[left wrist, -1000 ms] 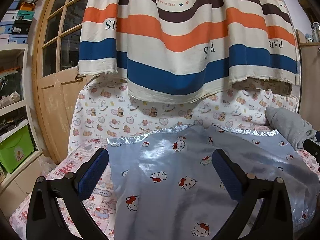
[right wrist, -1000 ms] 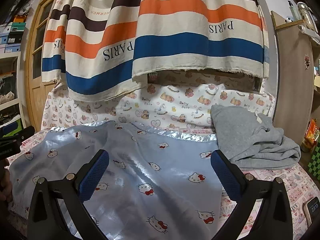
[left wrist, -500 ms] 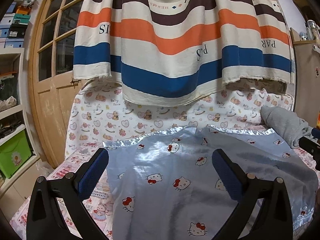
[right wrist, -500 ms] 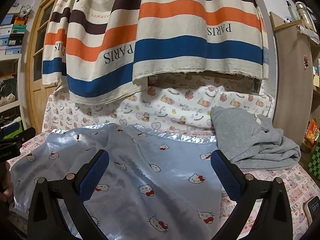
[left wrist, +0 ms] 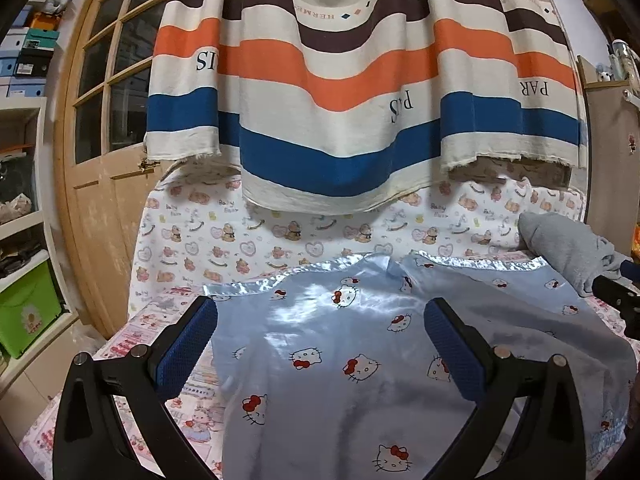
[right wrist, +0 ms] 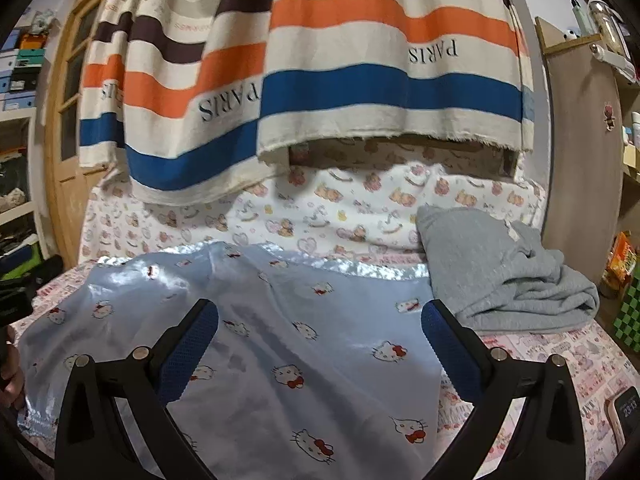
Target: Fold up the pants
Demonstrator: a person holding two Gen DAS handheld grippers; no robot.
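Light blue satin pants printed with cartoon cats lie spread flat on the bed, their shiny hems toward the far side; they also show in the right wrist view. My left gripper is open and empty, hovering over the left half of the pants. My right gripper is open and empty, hovering over the right half. The right gripper's tip shows at the right edge of the left wrist view.
A folded grey sweatshirt lies on the bed right of the pants. A striped cloth hangs behind. A wooden door and shelves stand at left. A phone lies at the bed's right front.
Both grippers have moved slightly back and up, so the pants sit lower and farther in view. Jaws stay open and the pants have not moved.
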